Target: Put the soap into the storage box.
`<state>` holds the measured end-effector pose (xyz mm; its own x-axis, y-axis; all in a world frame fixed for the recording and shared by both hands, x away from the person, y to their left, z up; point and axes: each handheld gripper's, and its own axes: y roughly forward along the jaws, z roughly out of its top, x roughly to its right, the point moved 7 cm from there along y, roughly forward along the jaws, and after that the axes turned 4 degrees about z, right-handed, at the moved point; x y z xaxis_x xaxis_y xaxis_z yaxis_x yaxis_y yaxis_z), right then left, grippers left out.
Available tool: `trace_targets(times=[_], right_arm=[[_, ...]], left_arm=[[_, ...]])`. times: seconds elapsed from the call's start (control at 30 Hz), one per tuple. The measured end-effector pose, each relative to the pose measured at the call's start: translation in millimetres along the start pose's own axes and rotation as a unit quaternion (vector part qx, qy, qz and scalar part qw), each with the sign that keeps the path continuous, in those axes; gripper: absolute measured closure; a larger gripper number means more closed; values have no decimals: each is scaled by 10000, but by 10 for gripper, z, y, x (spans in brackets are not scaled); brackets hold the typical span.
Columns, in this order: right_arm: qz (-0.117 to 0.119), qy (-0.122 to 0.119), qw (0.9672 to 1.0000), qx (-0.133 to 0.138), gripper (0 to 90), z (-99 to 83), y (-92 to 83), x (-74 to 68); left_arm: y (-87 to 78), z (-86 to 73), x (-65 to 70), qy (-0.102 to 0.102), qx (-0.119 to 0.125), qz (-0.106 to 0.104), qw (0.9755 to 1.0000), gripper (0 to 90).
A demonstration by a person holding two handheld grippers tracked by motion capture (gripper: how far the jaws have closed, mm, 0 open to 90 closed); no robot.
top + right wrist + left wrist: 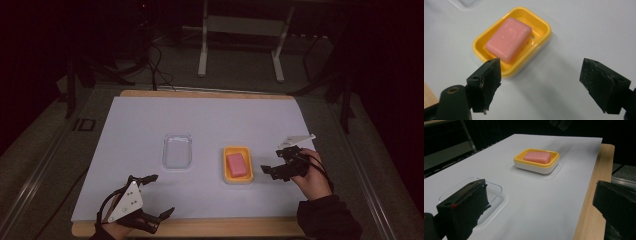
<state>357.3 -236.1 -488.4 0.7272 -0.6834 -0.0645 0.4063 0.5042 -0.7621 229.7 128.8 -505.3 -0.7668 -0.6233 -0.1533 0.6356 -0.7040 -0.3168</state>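
Nearest, at the table's front edge, the left gripper (154, 196) sits low at the left, held in a hand, jaws spread wide with nothing between them; its grey three-cornered plate faces up. The wooden table edge (215, 227) shows along the front, under a white sheet (150, 120) that covers most of the top. Right gripper (275, 159) is held in the person's right hand (312, 181), dark sleeve behind it, right of centre; jaws wide apart, empty. It hovers just beside the right side of the soap dish, not touching it.

Mid-table: yellow soap dish (236, 166) with a white base, standing flat on the sheet. Pink soap bar (237, 164) lies inside it, in the right gripper view (509, 40) turned slightly askew to the dish walls. Left of the dish, apart from it, a clear plastic tray (177, 150), empty, flat on the sheet; the left gripper view has it (495, 188) partly behind one black jaw.

Farther back: bare sheet, then dark floor with cables (159, 65) and a white metal frame's legs (240, 45).
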Motion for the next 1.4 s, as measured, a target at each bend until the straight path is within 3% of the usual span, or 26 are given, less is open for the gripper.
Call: trace_targets(times=[0.37, 0.5, 0.87, 1.07, 1.23, 1.4], right_arm=[[20, 370, 9991, 203, 160, -306, 1, 21], [-166, 479, 9982, 316, 134, -402, -5, 73], [-171, 816, 9960, 335, 127, -658, -12, 151], [-436, 785, 9945, 539, 125, -714, -55, 200], [-375, 824, 9940, 618, 124, -721, -18, 198], [-346, 855, 9943, 534, 124, -755, 32, 221]], left_arm=[[0, -1, 1, 5, -1, 4, 10000, 6], [0, -1, 1, 4, -5, 2, 10000, 6], [-3, 0, 4, 8, 2, -7, 10000, 6], [-5, 2, 3, 14, 3, -9, 10000, 6], [-3, 1, 7, 14, -2, -25, 10000, 6], [1, -3, 8, 40, -28, -32, 10000, 6]])
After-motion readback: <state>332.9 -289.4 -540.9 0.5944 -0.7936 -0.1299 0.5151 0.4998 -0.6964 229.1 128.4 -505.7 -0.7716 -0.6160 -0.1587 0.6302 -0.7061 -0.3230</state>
